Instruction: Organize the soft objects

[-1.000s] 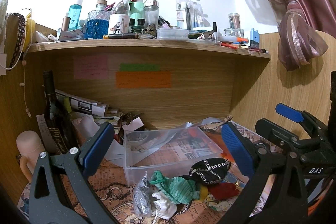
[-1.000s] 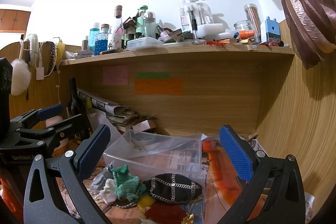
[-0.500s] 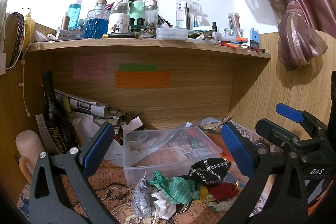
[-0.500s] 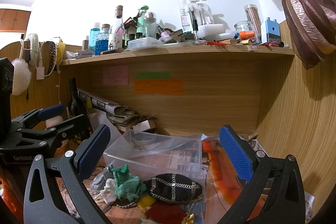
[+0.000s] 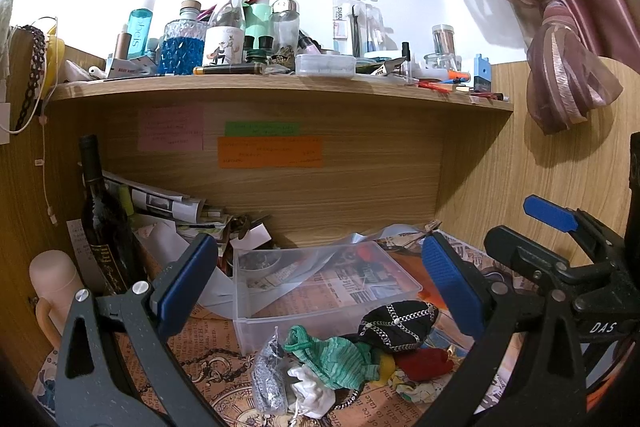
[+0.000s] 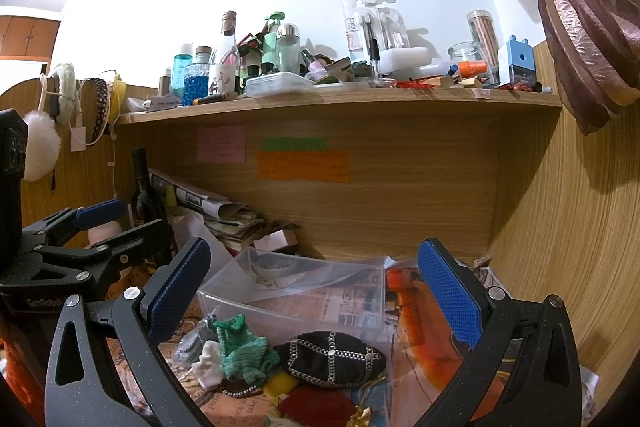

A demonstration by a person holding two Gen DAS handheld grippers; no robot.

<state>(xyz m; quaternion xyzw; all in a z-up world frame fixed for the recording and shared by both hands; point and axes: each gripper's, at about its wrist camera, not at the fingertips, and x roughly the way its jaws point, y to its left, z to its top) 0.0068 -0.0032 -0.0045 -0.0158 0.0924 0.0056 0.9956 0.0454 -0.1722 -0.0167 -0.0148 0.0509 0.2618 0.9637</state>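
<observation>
A heap of soft items lies on the patterned desk mat in front of a clear plastic box: a green knit piece, a black pouch with silver chain pattern, a white cloth, a grey glittery piece, a red piece and a yellow one. In the right wrist view the box, green piece and black pouch show too. My left gripper is open and empty above the heap. My right gripper is open and empty, to its right.
A dark wine bottle, rolled newspapers and papers stand at the back left. A pink mug is at the far left. A shelf crowded with bottles runs overhead. A wooden side wall closes the right.
</observation>
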